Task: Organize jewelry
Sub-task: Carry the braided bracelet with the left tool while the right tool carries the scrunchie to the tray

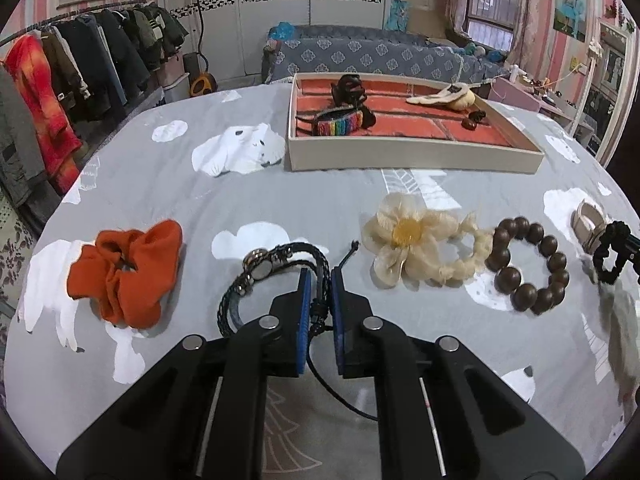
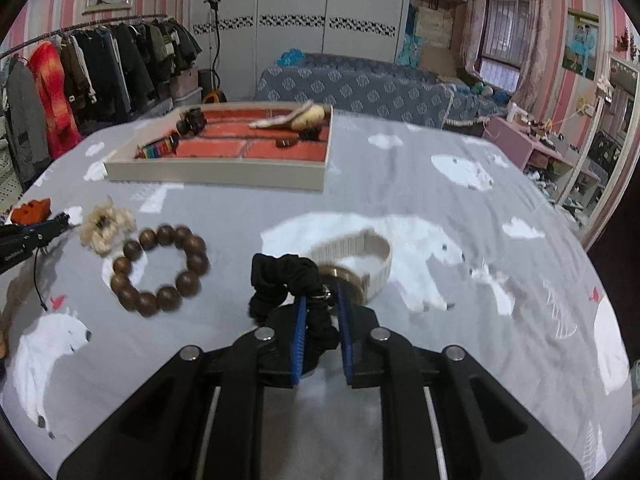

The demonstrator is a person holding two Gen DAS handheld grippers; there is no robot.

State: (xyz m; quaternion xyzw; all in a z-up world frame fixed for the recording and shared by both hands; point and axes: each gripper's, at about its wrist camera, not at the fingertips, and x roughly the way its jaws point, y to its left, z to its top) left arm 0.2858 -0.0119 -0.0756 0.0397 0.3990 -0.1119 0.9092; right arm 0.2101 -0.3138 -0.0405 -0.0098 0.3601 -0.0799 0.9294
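tray: beige box with red lining at the far side of the bed, the landmark for everything below
done, in tray: black claw clip, rainbow beaded band, cream hair piece, small dark clip; about four pieces sorted
left, on the bedspread: orange scrunchie near-left of tray; cream flower tie straight in front of tray; wooden bead bracelet near-right of tray; white-strap watch furthest right of tray, nearest the camera side
left gripper: jaws closed down on the black braided bracelet, in front of tray and left of the flower tie; most of the bracelet appears to lie on the bedspread
right gripper: blue pads pinch the black scrunchie, which hangs just in front of the watch, near-right of tray; can't tell if it touches the watch
progress: judged under halfway; four loose pieces plus the two gripped ones yet to reach the tray
next step, judged: carry both gripped pieces to free red sections of the tray
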